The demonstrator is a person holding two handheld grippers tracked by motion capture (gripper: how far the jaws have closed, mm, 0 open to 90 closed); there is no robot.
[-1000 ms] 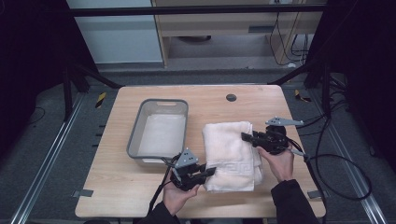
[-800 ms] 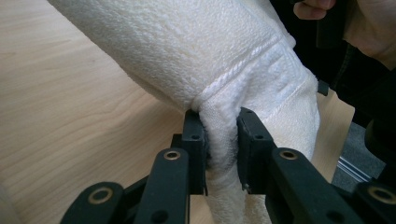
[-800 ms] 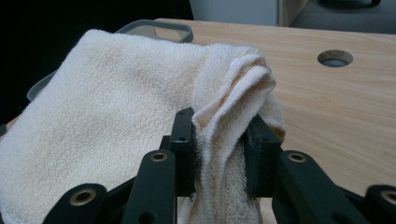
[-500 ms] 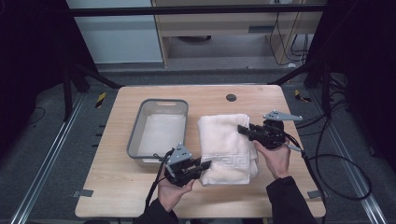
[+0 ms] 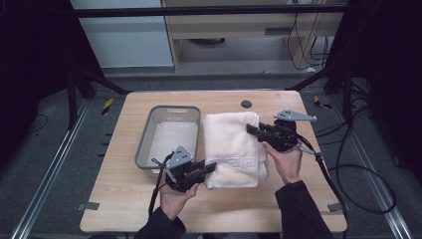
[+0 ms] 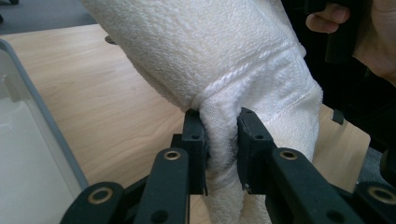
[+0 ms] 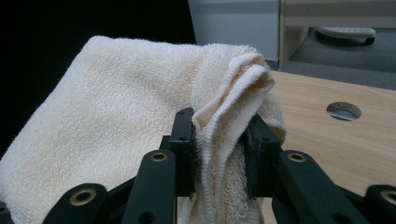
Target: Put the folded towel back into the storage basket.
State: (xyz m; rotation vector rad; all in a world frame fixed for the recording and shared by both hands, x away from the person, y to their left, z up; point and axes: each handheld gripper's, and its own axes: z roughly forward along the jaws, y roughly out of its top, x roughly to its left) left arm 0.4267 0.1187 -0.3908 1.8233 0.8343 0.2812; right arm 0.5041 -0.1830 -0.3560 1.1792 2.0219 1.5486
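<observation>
field notes. from the high view i saw a folded white towel [image 5: 234, 149] lying on the wooden worktop [image 5: 124, 199], just right of a grey plastic bin [image 5: 144, 144], its left edge close beside the bin's right wall. the bin sat left of the worktop's middle, and whatever lay in it looked pale and flat; i could not tell what it was.

my left tongs [image 5: 209, 167] came in from the near left and were clenched on the towel at its near left corner. in the left gripper view the two black jaws pinched a bunched fold of terry cloth by the woven border band, and the cloth rose off the wood there and draped away toward the far side. the bin's grey rim showed at the left of that view.

my right tongs [image 5: 252, 129] were clenched on the towel too, at its right edge toward the far end. in the right gripper view several stacked layers stood squeezed between the jaws, the edges fanned out above the pads.

a round hole [image 5: 246, 104] sat in the worktop beyond the towel, apart from it.
</observation>
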